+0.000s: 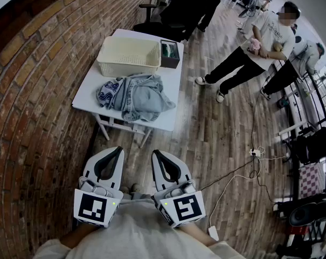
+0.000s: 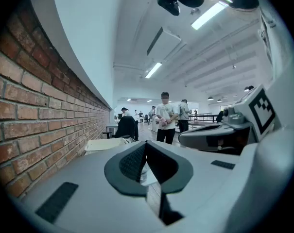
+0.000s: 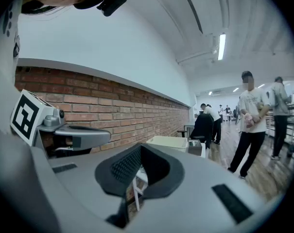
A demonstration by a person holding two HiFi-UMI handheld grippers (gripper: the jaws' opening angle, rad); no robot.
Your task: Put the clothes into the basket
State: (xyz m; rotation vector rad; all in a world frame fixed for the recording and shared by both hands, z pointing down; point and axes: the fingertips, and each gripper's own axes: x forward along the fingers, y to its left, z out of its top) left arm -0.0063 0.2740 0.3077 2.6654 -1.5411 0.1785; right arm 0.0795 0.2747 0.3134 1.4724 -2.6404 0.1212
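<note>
A: Where did things stand?

B: Both pairs of fingers were clenched on nothing. The left gripper [image 1: 114, 154] and the right gripper [image 1: 158, 158] were held side by side close to the body, well short of the worktop [image 1: 172, 90]. The clothes [image 1: 138, 96] lay in a rumpled heap on its near half. The basket [image 1: 125, 69] stood just behind them and looked empty.

A: So what looked risky?

B: Mostly the heap. A pale denim piece [image 1: 146, 99] overlapped a patterned garment [image 1: 108, 93], and the pile reached close to the front edge. A pinch on one fold might have lifted only part of it and dragged the rest off onto the floor.

A: Anything else?

B: The fingers would have had to open before arriving, or they'd merely have shoved cloth. A dark box [image 1: 170, 54] sat against the basket's right side, so a wide swing could have knocked it. And a cable [image 1: 243, 169] trailed over the floor to the right, a likely snag for the feet.
</note>
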